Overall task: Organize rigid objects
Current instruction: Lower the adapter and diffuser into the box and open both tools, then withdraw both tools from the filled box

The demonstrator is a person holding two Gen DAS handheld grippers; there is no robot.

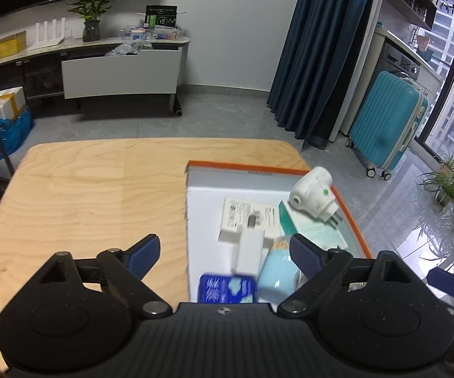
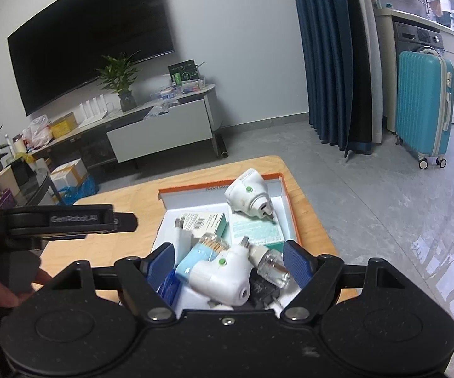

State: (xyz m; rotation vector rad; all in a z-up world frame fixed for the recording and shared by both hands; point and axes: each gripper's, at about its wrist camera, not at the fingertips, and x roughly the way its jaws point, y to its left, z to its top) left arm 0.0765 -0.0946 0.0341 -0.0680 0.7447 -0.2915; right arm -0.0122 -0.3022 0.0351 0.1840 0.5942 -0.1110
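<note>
Nearest the lens in the right wrist view, the right gripper stands wide, holding nothing, its blue pads either side of a white plug-in vaporizer at lower centre. That piece looks like a light, hard plastic shell, smooth and a little slippery; the flat sides of its body seem the best place to pinch, not the round nose. Just right of it lies a clear refill bottle, probably glass or thin plastic, so it would want a gentle squeeze on its barrel.

All of this sits in the orange-rimmed box on the wooden table, with a second white vaporizer toward the box's far end, well apart from the pads.

Lower centre of the left wrist view, the left gripper is also spread wide and empty, above a blurred white adapter, a pale blue cotton-swab tub and a blue tin; whether it touches any I cannot tell.
</note>
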